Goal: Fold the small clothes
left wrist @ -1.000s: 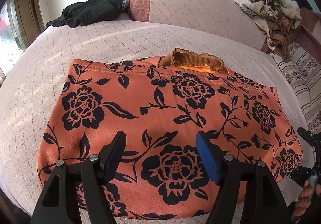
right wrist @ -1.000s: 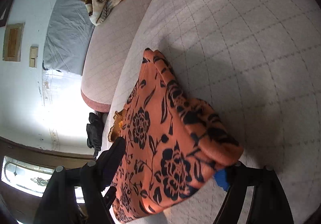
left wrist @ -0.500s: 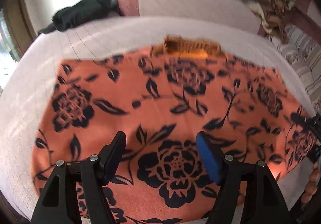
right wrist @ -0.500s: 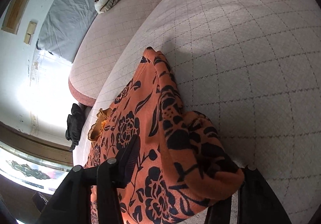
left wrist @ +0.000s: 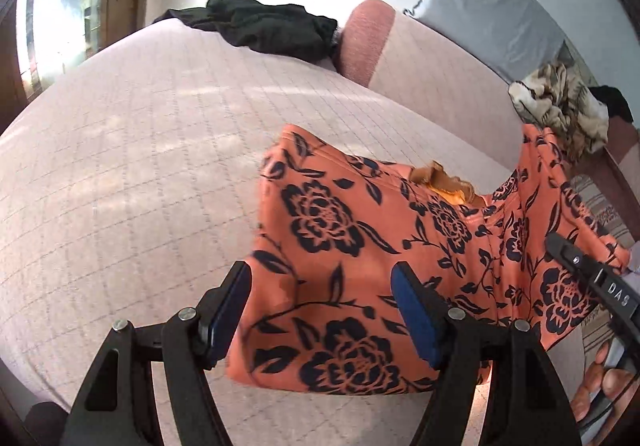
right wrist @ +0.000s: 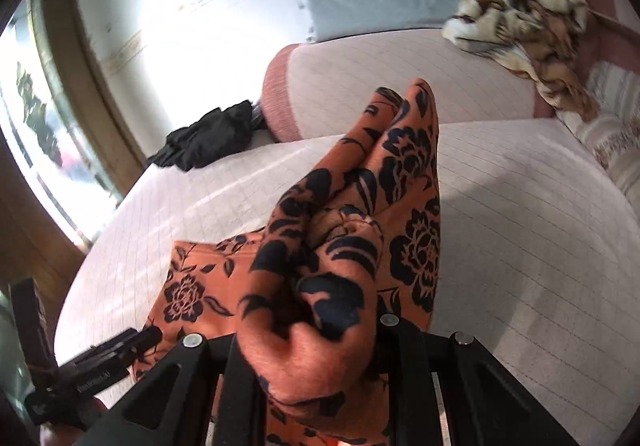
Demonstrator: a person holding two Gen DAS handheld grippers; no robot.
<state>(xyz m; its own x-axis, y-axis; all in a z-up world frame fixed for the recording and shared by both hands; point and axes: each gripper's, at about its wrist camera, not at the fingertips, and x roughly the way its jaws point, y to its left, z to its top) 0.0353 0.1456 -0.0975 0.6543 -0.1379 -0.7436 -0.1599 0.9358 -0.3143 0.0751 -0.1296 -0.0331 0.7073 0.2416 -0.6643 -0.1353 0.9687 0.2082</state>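
- Pinching a bunched corner of the orange floral garment [right wrist: 340, 246], the right hand-held gripper [right wrist: 308, 330] has just been closing its jaws on the cloth and holds it raised off the bed [left wrist: 140, 166].
- The left hand-held gripper [left wrist: 324, 310] hangs wide open over the garment's near edge, gripping nothing.

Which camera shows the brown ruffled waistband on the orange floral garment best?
The left wrist view: the brown waistband peeks out at the orange floral garment's far edge. In the right wrist view, bunched fabric hides it.
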